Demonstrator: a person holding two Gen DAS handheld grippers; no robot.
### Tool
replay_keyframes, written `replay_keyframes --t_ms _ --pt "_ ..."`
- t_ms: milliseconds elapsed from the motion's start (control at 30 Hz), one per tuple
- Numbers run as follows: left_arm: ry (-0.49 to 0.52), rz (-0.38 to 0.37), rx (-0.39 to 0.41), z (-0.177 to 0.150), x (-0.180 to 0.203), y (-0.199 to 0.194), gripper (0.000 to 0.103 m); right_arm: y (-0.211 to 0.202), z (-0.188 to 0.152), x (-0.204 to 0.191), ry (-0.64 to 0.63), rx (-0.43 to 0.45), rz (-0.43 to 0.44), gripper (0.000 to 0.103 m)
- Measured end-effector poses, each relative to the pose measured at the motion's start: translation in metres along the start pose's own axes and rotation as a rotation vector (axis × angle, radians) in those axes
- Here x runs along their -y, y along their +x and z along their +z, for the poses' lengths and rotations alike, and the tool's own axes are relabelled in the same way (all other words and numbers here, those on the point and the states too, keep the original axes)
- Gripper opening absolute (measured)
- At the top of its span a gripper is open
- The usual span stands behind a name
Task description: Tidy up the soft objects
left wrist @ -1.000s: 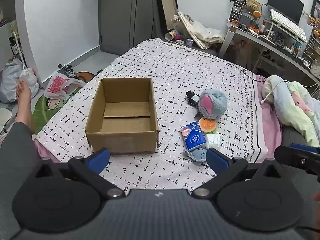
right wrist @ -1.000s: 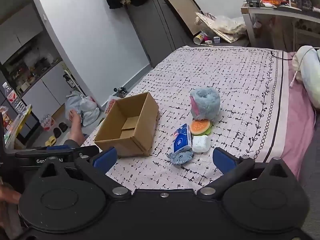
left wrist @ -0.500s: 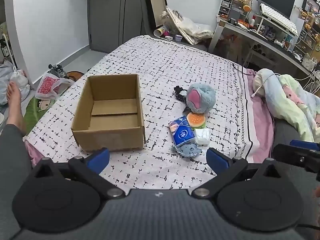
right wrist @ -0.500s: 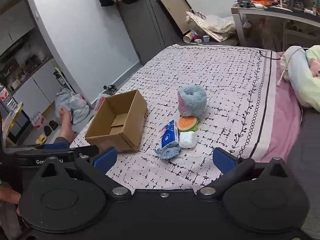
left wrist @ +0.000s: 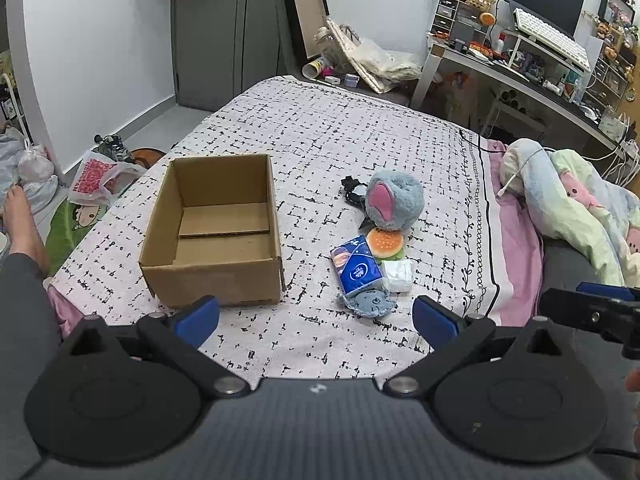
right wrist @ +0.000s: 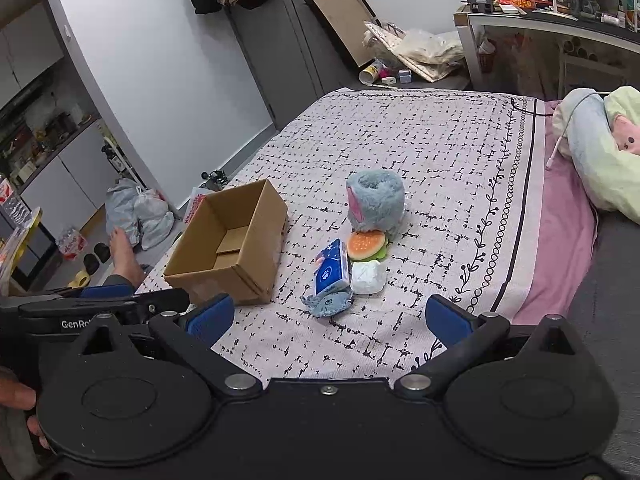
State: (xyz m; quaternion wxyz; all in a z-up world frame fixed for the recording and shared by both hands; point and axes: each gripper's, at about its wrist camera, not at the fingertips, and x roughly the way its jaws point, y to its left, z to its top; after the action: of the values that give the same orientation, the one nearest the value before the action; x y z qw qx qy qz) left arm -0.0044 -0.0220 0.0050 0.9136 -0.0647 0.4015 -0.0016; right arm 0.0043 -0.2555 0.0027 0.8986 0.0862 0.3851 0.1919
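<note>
- Left hand-held gripper (left wrist: 314, 316) and right hand-held gripper (right wrist: 326, 318): both spread wide, holding nothing.
- Soft objects (blue tissue pack (left wrist: 354, 269), white wad (left wrist: 397, 275), burger toy (left wrist: 385, 242), grey plush (left wrist: 394, 199)): clustered on the bed, at 12 o'clock.
- Cardboard box (left wrist: 216, 232), at 10 o'clock: nothing inside; sorting not begun.

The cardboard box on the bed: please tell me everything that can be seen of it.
The cardboard box is plain brown corrugated card, rectangular, open at the top, with no flaps standing up. It stands upright on the patterned bedspread, near the bed's edge. Inside, only its folded bottom flaps show; nothing lies in it. The soft things, such as the blue tissue pack, lie apart from it to one side. Neither gripper touches it. In the right wrist view it is seen cornerwise.
</note>
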Motion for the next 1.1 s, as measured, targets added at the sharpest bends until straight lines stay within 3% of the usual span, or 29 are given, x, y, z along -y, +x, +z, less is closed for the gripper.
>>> replay_keyframes --t_ms 1100 --pt "-0.007 0.007 -0.014 -0.0051 -0.0061 0.0075 0.102 0.0077 -0.004 0.0026 0.021 -0.016 -0.001 0.103"
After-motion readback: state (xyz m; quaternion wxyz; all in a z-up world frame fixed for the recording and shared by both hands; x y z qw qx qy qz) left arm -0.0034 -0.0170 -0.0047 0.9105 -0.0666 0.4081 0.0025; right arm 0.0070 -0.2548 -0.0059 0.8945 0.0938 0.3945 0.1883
